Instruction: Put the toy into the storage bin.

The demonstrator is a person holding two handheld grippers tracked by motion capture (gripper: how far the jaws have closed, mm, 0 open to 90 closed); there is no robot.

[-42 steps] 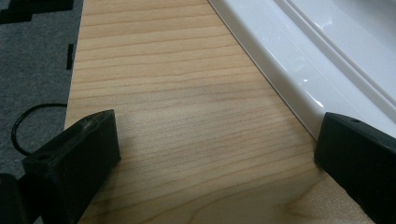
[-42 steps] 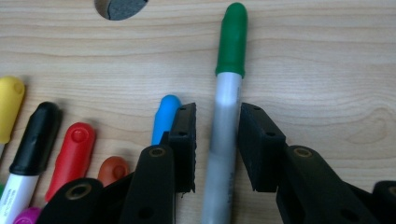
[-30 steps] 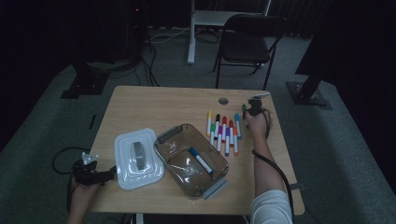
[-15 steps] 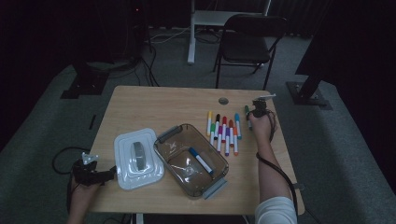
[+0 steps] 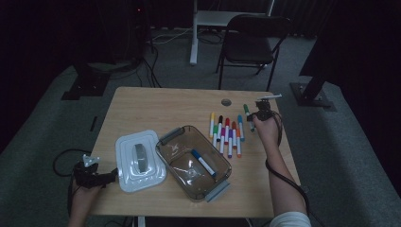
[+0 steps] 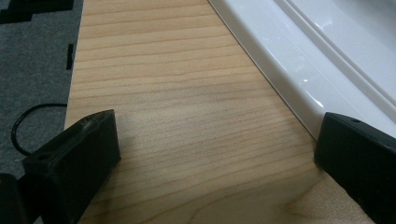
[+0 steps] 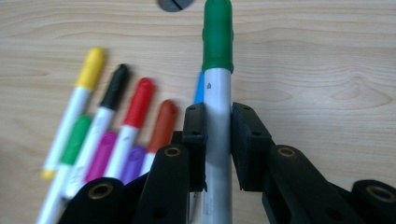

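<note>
My right gripper [image 7: 217,142] is shut on a green-capped marker [image 7: 217,70], held above the table at the right end of a row of several markers [image 5: 226,134]; in the high view that marker [image 5: 248,117] sticks out past the gripper [image 5: 259,115]. A clear brown container [image 5: 194,161] in the middle holds a blue marker [image 5: 203,162]. Its white lid [image 5: 139,161] lies to the left. My left gripper [image 5: 105,176] rests at the table's front left, open, its jaws wide apart over bare wood beside the lid's edge [image 6: 299,70].
A round cable hole [image 5: 226,101] sits near the table's far edge. A chair [image 5: 253,42] and stand legs are behind the table. A cable [image 6: 28,126] trails on the grey carpet off the left edge.
My right gripper has drawn back toward the near side and slightly right, lifting the green marker away from the row. The left gripper has stayed still.
</note>
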